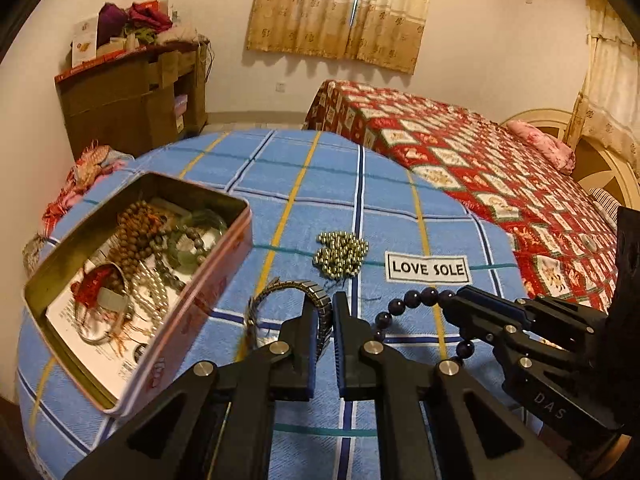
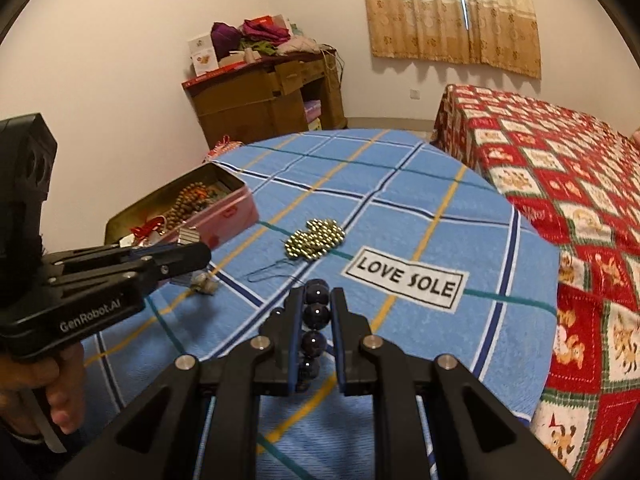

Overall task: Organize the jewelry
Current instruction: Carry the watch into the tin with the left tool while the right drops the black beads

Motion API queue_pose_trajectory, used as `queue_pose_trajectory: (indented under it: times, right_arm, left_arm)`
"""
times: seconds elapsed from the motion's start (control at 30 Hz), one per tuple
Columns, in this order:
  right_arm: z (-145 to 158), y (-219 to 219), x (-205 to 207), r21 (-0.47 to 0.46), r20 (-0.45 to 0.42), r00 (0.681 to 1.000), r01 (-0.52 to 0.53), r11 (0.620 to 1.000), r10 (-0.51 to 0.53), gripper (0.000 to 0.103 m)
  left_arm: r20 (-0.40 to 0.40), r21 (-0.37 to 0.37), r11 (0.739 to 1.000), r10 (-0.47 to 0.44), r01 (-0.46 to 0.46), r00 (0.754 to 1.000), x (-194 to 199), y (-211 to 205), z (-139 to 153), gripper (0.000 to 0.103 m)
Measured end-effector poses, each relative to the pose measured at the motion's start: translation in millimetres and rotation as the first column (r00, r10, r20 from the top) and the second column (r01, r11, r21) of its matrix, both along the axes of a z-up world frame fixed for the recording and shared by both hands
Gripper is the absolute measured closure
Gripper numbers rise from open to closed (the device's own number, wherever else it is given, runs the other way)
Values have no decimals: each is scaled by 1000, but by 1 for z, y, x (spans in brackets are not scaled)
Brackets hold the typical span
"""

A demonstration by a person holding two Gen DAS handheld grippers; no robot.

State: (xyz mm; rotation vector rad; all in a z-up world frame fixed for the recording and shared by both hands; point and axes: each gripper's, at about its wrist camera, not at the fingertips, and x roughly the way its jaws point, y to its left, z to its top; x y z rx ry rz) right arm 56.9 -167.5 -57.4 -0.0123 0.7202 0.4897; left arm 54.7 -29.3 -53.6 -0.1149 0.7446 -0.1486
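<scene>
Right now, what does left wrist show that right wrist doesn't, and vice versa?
Left wrist only: the tin's full contents, namely brown bead strands, pearls and green bangles, plus the left gripper shut on the metal watch band.

Right wrist only: the purple bead bracelet clamped between the right gripper's fingers, and the hand holding the left tool.

Both: gold bead pile, LOVE SOLE label, blue plaid cloth, red bed.

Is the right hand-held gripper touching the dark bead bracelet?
Touching. The right wrist view shows the right hand-held gripper closed on the dark bead bracelet, with beads pressed between both fingers.
</scene>
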Motion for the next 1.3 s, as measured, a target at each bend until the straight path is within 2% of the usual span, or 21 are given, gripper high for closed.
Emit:
queue_pose_trajectory:
  times: [0.27,0.57,0.83,0.9,1.07,1.2,1.3]
  right_arm:
    - [14,11,0,-4,30,999,-25,1000,25,87]
    - [17,19,2,-16,40,998,-38,999,39,87]
    - [13,20,0,-11,27,999,-44,999,44,87]
    - [14,20,-1,-7,29,998,-49,999,49,87]
    - [11,22,-1,-1,22,998,-58,998,58,87]
    - [15,22,-4,-5,33,997,-63,998,63,87]
    - [12,21,-2,0,23,998,-56,998,56,87]
  left_arm:
    - [60,-1,1000,-6,7,998,-16,8,16,97]
    - [72,-75,997,-7,12,997,-21,28,21,97]
    - [64,-155,988,-1,11,998,-32,45,13,97]
    - [77,-142,989,-15,26,997,-36,43,13,97]
    - [24,-118,991,-55,57,998,-31,32,-1,97]
    - [55,-112,991,-62,67,997,-35,31,6,97]
    - [41,-111,991,-65,69,997,-34,33,3,97]
